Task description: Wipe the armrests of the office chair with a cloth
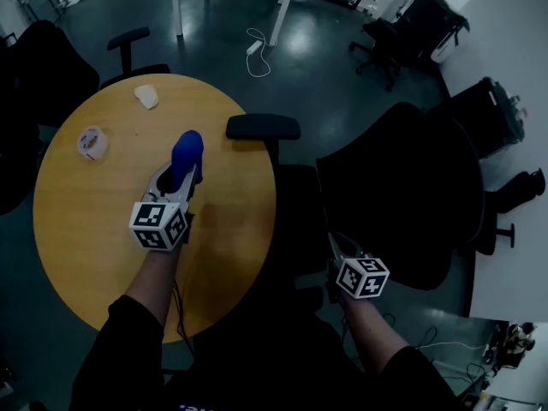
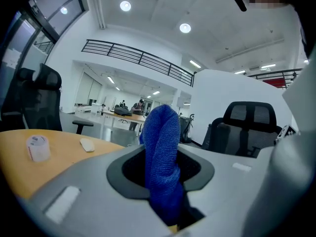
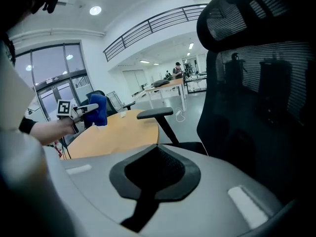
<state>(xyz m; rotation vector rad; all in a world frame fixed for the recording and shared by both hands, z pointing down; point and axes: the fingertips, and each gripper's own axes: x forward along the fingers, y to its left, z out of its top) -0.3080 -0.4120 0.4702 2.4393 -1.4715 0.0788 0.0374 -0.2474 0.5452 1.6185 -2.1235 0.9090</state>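
We had not yet begun wiping. Our left gripper point(image 1: 181, 178) was clamped on the blue cloth point(image 1: 187, 151), which stood up out of its jaws above the round table point(image 1: 86, 221), near the 1 armrest point(image 1: 263, 127) we could see but apart from it. Our right gripper point(image 3: 157, 162) was closed on nothing, low beside the chair point(image 1: 402, 195). We judged both armrests were left to do. We saw no containers; only a tape roll point(image 1: 92, 142) and a small white thing point(image 1: 146, 97) lay on the table.
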